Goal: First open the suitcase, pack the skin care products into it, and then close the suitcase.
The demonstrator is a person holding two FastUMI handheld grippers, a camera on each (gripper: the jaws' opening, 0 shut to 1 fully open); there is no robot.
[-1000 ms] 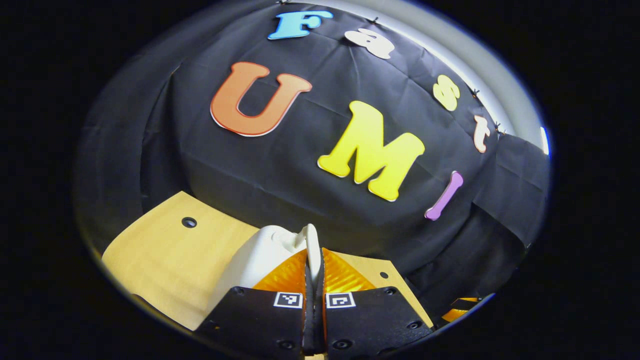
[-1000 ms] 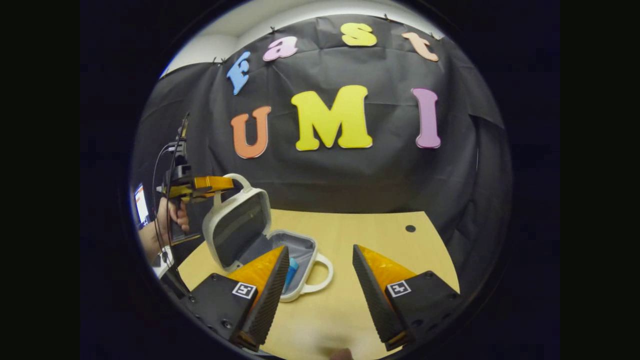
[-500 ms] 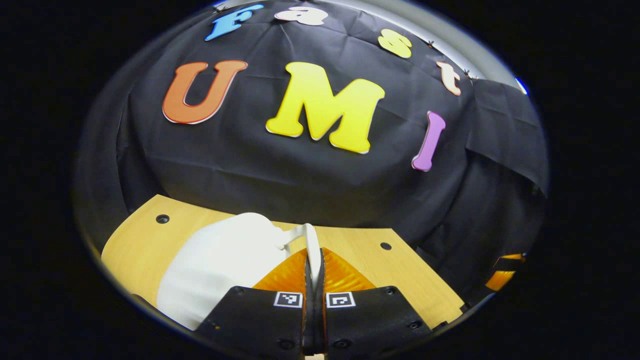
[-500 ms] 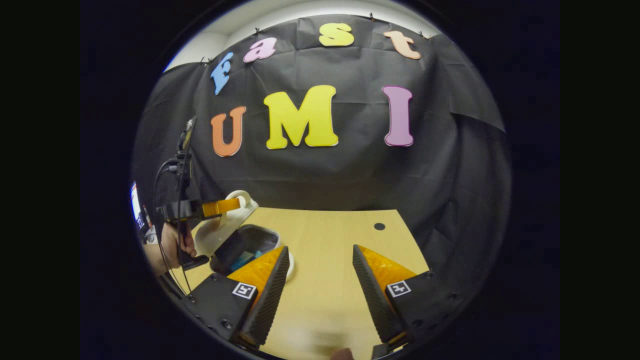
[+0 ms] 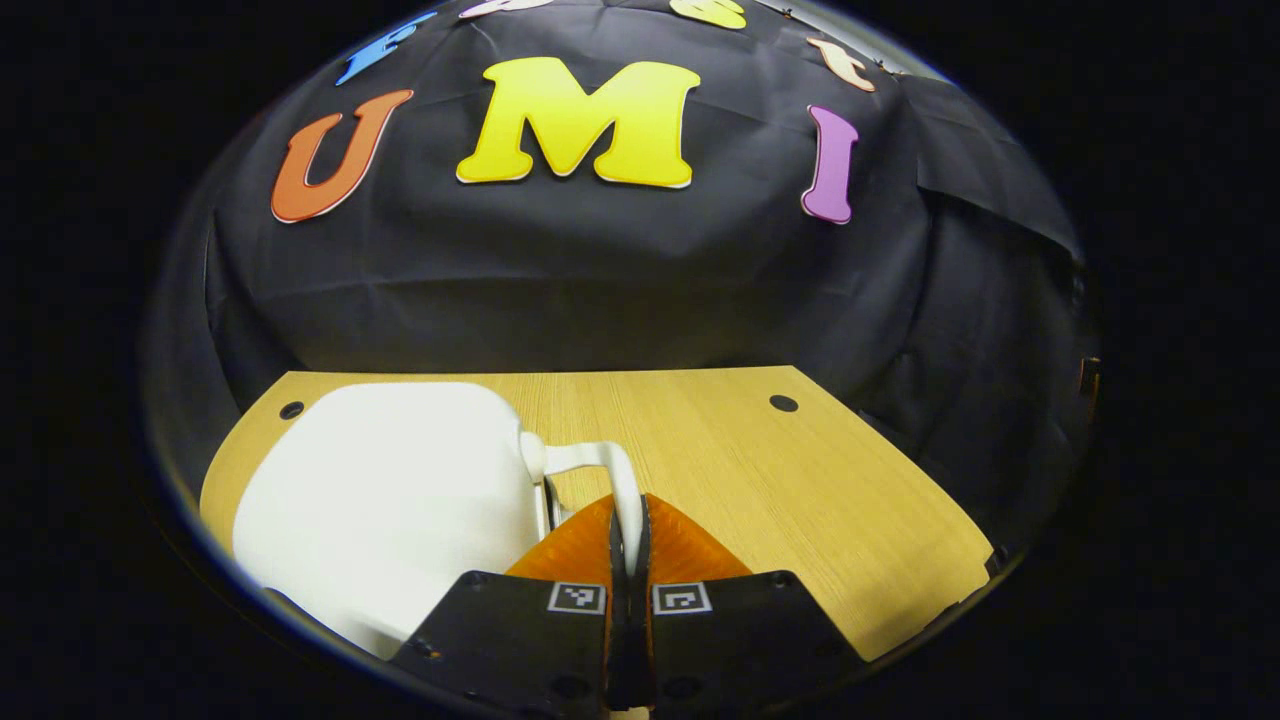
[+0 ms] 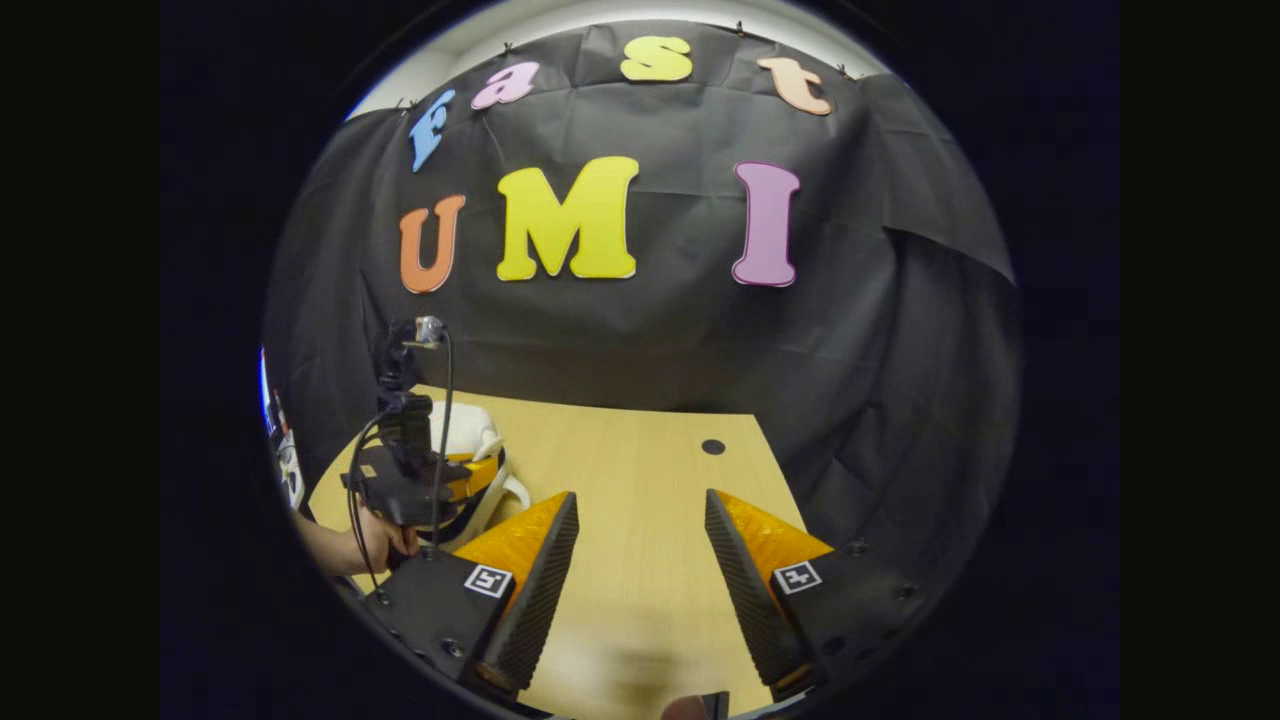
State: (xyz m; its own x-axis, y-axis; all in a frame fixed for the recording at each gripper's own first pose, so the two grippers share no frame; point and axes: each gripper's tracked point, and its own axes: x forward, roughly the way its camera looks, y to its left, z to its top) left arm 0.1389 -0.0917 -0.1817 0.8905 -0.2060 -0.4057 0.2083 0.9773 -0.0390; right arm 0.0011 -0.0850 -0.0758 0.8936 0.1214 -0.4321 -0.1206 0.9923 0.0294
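This is a staged recording booth, not a lived-in room. A black cloth wall [image 6: 650, 330], creased and pinned along its top edge, hangs close behind a pale wood-grain tabletop [image 5: 780, 480] with round holes [image 5: 783, 403] drilled through it. Above the cloth, in the right gripper view, a strip of plain white wall [image 6: 560, 18] shows. At the far left edge there, a small lit screen [image 6: 268, 400] glows.

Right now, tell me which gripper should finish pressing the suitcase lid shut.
Left. The left gripper is already clamped on the handle of the white suitcase, whose lid is lowered. The right gripper hangs open over bare table, apart from the case.
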